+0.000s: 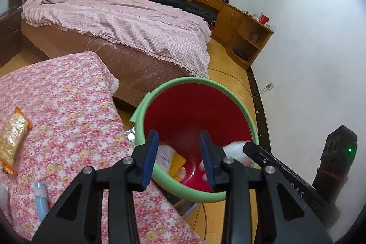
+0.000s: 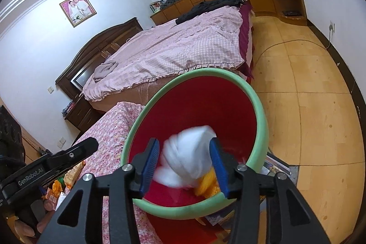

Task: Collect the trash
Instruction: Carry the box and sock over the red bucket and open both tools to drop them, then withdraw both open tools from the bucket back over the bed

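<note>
Right hand-held gripper [image 2: 186,165] parted | white wad [image 2: 189,157] blurred | bucket [image 2: 260,129] base hidden

Red bin [image 2: 205,106]: glossy smooth plastic; rim of matt green foam. Tablecloth [image 1: 68,111]: floral woven cloth. Snack packet [image 1: 13,136], nine o'clock: shiny crinkled foil. Floor [image 2: 308,118]: smooth wood.

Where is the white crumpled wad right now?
In the right wrist view, the white wad is blurred between the open right gripper fingers, over the red bin.

both grippers [image 1: 179,158] [image 2: 186,165] spread wide
</note>
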